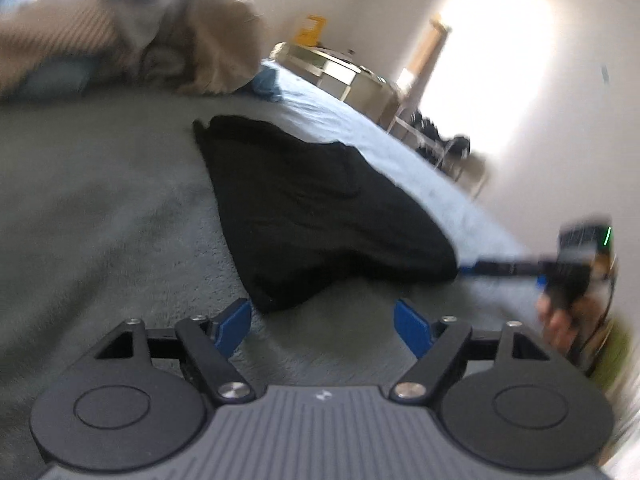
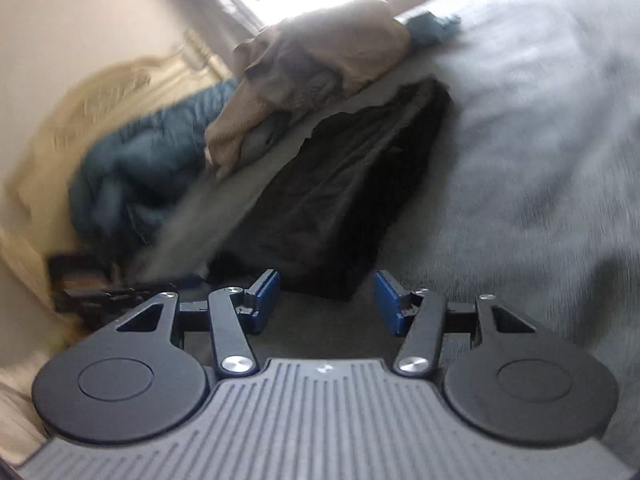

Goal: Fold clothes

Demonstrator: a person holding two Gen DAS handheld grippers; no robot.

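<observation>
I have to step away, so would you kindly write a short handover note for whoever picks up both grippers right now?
Left gripper: open, nothing between its fingers.
Right gripper: open, also empty.
Black garment: lying on the grey blanket, looks folded into a rough block, near both grippers but not touched by either.
Pile of unfolded clothes: further back on the bed, tan and grey pieces heaped together.
Done: apparently the black piece, though blur hides its edges.
Left: check that fold, then take the next piece from the pile.

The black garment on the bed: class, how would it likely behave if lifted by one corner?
The black garment looks soft and creased, so it would probably droop. It seems thin, so likely light. On the fuzzy grey blanket it may drag.
</observation>
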